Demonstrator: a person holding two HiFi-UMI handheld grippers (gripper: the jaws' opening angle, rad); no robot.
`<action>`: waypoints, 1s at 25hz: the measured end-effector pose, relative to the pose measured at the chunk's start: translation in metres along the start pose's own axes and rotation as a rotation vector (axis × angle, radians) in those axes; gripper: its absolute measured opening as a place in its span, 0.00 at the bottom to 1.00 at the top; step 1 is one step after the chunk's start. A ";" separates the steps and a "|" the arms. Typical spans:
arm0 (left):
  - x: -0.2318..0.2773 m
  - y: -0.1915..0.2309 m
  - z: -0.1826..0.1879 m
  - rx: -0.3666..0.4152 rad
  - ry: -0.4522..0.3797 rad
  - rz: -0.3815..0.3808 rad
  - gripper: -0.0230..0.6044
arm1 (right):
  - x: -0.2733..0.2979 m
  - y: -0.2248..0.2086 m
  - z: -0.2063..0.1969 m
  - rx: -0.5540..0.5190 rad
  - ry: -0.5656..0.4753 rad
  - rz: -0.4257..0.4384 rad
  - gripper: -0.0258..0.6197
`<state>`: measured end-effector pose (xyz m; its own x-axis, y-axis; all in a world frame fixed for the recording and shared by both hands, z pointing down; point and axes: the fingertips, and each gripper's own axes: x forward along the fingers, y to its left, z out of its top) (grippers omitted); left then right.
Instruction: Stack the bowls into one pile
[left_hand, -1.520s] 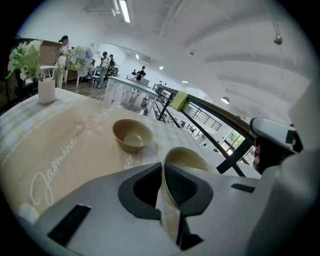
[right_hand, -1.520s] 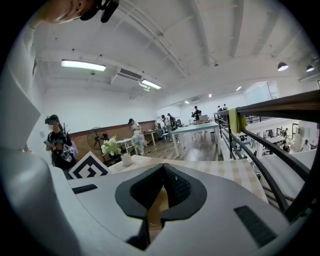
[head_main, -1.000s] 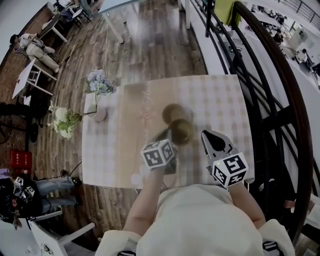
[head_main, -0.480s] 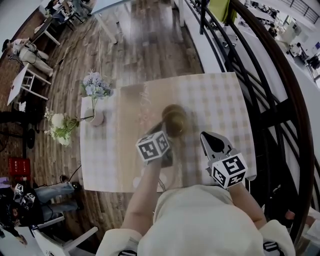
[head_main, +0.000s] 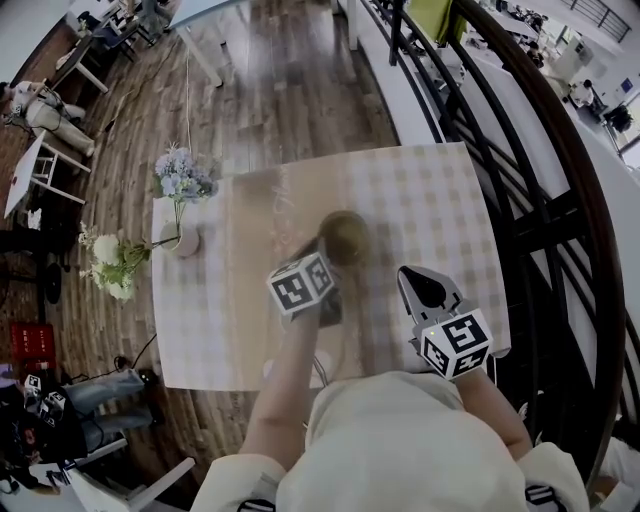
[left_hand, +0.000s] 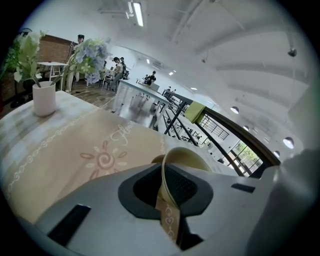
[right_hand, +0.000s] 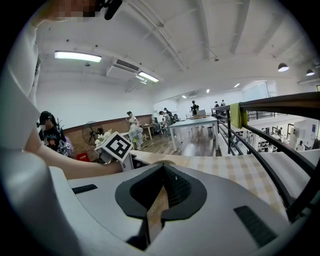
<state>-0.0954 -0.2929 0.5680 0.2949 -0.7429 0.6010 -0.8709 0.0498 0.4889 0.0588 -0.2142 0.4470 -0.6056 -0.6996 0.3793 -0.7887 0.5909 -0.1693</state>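
Note:
My left gripper (head_main: 324, 254) is shut on the near rim of a cream bowl (head_main: 345, 236). In the left gripper view the thin rim (left_hand: 168, 200) runs up between the pads, and the bowl (left_hand: 189, 159) opens beyond them. It hangs directly over a second bowl, whose edge (left_hand: 156, 159) peeks out to its left. In the head view the two overlap as one round shape, so I cannot tell whether they touch. My right gripper (head_main: 413, 273) hovers over the table's near right part, jaws together on nothing (right_hand: 154, 212).
A white vase (head_main: 186, 241) with blue and white flowers stands at the table's left edge (left_hand: 44, 98). The checkered cloth (head_main: 440, 210) has a beige runner (left_hand: 75, 150) across it. A dark railing (head_main: 545, 215) curves close along the right side.
My left gripper carried its bowl away from me onto the spot of the farther bowl; the two, side by side before, now overlap. The right gripper stayed put.

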 end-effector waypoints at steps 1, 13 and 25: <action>0.002 0.001 0.000 -0.001 0.001 0.002 0.07 | 0.001 -0.001 -0.001 0.001 0.002 -0.001 0.04; 0.017 0.011 0.000 -0.039 -0.001 0.026 0.07 | 0.006 -0.001 -0.004 0.003 0.026 -0.003 0.04; 0.029 0.008 -0.004 -0.047 0.006 0.045 0.07 | 0.005 -0.008 -0.003 0.000 0.042 0.002 0.04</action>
<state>-0.0920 -0.3114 0.5919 0.2581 -0.7349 0.6271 -0.8642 0.1146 0.4900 0.0624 -0.2218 0.4532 -0.6026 -0.6808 0.4164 -0.7873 0.5924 -0.1708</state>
